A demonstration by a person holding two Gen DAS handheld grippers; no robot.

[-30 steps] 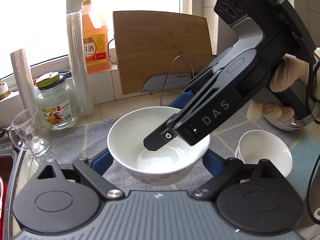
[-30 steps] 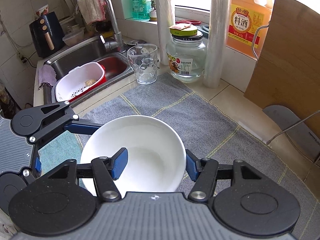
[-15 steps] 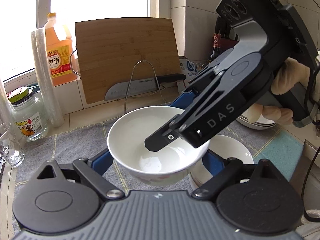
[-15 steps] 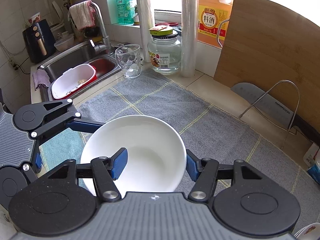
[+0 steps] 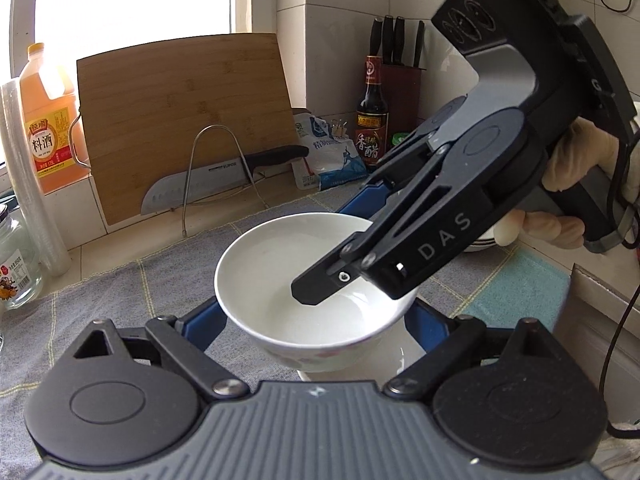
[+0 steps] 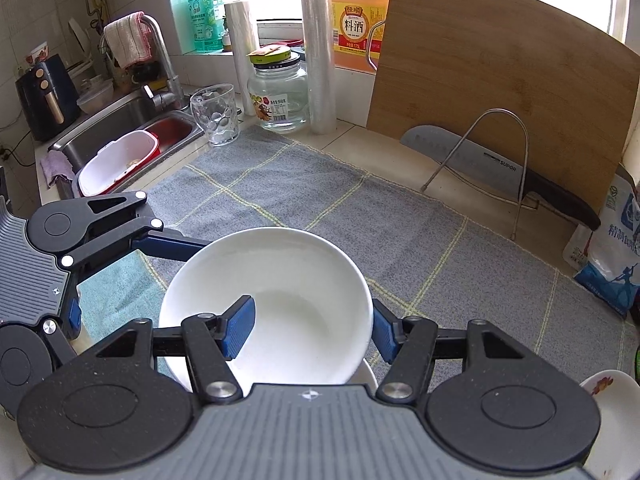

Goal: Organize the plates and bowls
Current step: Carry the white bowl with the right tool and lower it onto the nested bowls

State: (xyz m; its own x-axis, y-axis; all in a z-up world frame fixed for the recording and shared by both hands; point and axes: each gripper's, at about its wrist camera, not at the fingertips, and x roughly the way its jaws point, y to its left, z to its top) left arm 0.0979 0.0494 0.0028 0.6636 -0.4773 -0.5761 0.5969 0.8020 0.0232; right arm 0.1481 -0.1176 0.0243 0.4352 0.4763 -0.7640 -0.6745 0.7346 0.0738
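Note:
A white bowl (image 5: 280, 280) is held in the air between both grippers; it also shows in the right wrist view (image 6: 280, 280). My left gripper (image 5: 312, 324) has its blue fingers against the bowl's outer sides. My right gripper (image 6: 310, 330) is shut on the bowl's rim, one finger inside and one outside; its body (image 5: 440, 240) reaches in from the right. Just below the held bowl sits another white bowl (image 5: 404, 360) on the grey mat; only its rim shows. A plate stack (image 6: 612, 412) with a flower print lies at the right.
A bamboo cutting board (image 5: 184, 120) leans on the wall with a knife (image 5: 224, 180) on a wire rack. Oil bottle (image 5: 48, 120), jar (image 6: 278, 96), glass (image 6: 216, 114), film rolls and a sink (image 6: 120, 136) lie left. Vinegar bottle (image 5: 372, 120) and salt bag (image 5: 332, 152) stand behind.
Both grippers have carried the bowl to the right along the counter. The second bowl, earlier seen to the right, now lies directly beneath the held bowl.

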